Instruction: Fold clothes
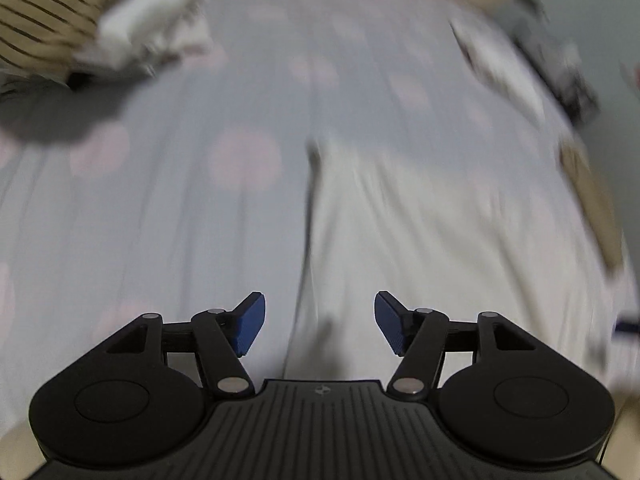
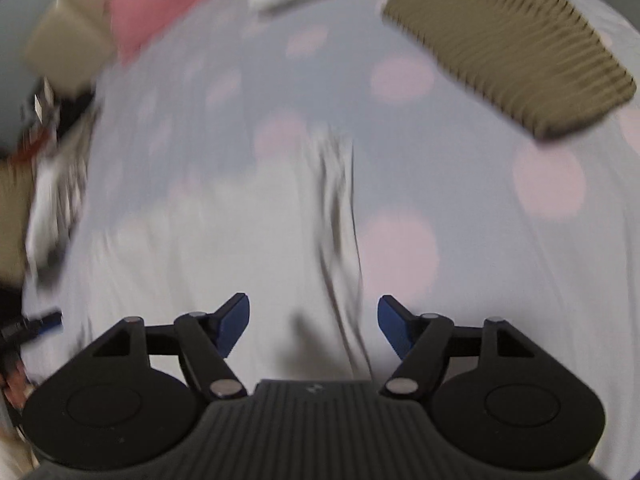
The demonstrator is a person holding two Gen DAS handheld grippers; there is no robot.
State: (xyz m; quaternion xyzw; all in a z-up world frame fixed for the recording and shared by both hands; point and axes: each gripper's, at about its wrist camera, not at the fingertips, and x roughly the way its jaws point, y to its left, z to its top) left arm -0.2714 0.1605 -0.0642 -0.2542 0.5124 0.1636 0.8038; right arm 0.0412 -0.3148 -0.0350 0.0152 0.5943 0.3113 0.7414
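Bed sheet (image 1: 160,208), pale blue-grey with large soft pink dots, filling most of both views, blurred throughout. Spread flat on it, a white garment (image 1: 420,220), its long straight edge running away from the camera just left of centre in the left wrist view and right of centre in the right wrist view (image 2: 240,248), with a bunched, creased fold along that edge. Beyond, a folded tan garment with thin dark stripes (image 2: 508,44), lying well apart from the white garment, toward the upper right in the right wrist view and the upper left in the left wrist view (image 1: 44,16). Just beside the striped piece, a smaller folded white cloth (image 1: 148,28), touching or overlapping it in the left wrist view; which of the two, cannot tell. At the far end of the bed, a pink item (image 2: 160,12) beside a beige one (image 2: 68,40), both too blurred to identify. Along one side of the bed, dark and white clutter (image 1: 560,68), unreadable. Nearest the lens, left gripper (image 1: 319,322) spread wide above the white garment, blue pads (image 1: 250,326) apart with nothing between them. Right gripper (image 2: 313,326) likewise spread, blue pads (image 2: 234,326) clear of the cloth, nothing pinched.
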